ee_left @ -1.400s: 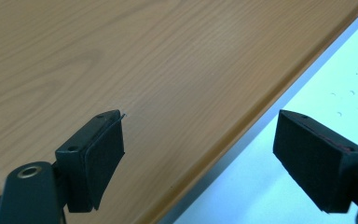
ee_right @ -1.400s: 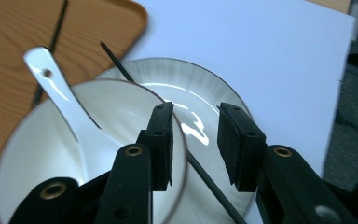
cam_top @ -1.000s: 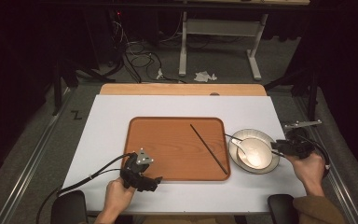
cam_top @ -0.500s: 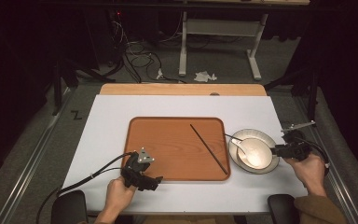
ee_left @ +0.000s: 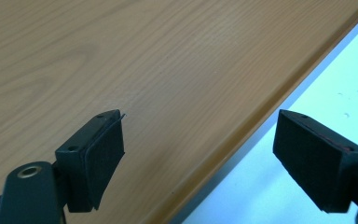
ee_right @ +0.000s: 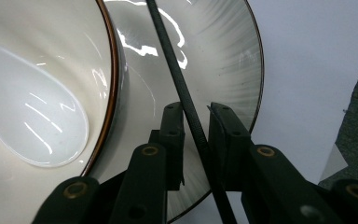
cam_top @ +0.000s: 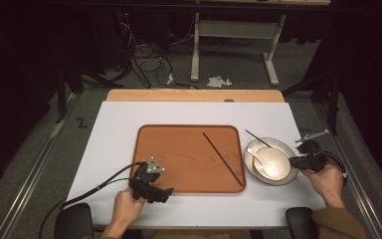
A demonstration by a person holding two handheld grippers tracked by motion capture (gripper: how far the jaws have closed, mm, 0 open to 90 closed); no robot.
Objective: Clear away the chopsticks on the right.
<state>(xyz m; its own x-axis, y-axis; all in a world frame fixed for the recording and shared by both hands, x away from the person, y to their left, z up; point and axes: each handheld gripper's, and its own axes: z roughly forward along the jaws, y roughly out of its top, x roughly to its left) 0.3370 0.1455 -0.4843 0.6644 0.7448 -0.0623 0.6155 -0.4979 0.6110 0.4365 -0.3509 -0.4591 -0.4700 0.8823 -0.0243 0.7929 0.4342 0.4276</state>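
Thin black chopstick (ee_right: 182, 84) lies across the grey ribbed plate (ee_right: 223, 56) at the table's right, right tool (ee_right: 196, 122) narrowly pinching it; left tool (ee_left: 200, 154) gapes wide over the wooden tray (ee_left: 121, 56).

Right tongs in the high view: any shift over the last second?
No clear move. The right tongs sit at the plate's right rim, as they did a second ago, closing around a chopstick lying across that plate.

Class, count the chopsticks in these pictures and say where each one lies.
2. One chopstick lies diagonally on the wooden tray. The other chopstick lies across the plate, between the right gripper jaws.
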